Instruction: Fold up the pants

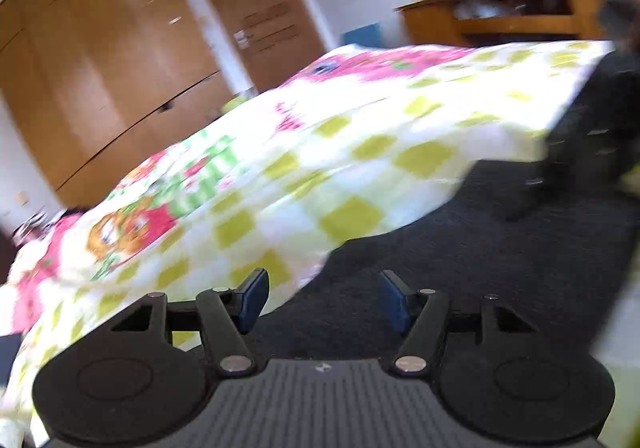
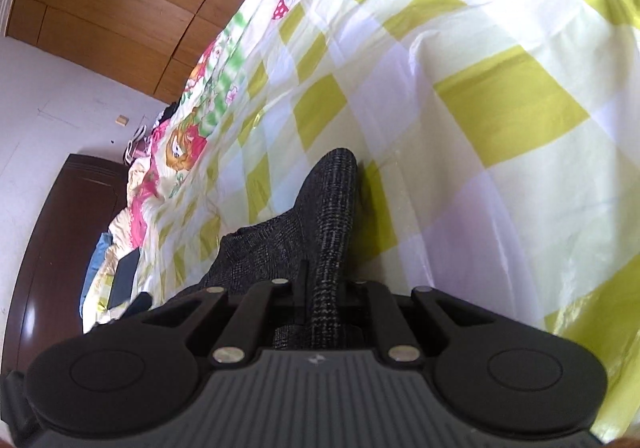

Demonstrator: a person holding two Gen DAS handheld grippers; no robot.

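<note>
A bedroom with white walls holds a bed (image 2: pixel 500 96) under a quilt of yellow-green and white checks with pink cartoon prints. The dark grey pants (image 1: pixel 460 268) lie spread on that quilt, filling the lower right of the left wrist view.

Nearest in that view, the left gripper (image 1: pixel 324 300) hangs over the dark cloth with its blue-padded fingers (image 1: pixel 250 298) well apart and nothing between them. The picture is blurred. Beyond the pants the quilt runs off toward a wooden wardrobe (image 1: pixel 120 68) on the left and a wooden shelf unit (image 1: pixel 500 16) with clutter on top at the far right.

In the right wrist view, the right gripper (image 2: pixel 322 288) has its fingers drawn together, clamped on a fold of the pants (image 2: pixel 332 208); the speckled cloth stands up from the fingers in a narrow ridge and drapes down to the left. Behind it lie the quilt, a dark headboard (image 2: pixel 60 248) at the left and the wardrobe at the top left.
</note>
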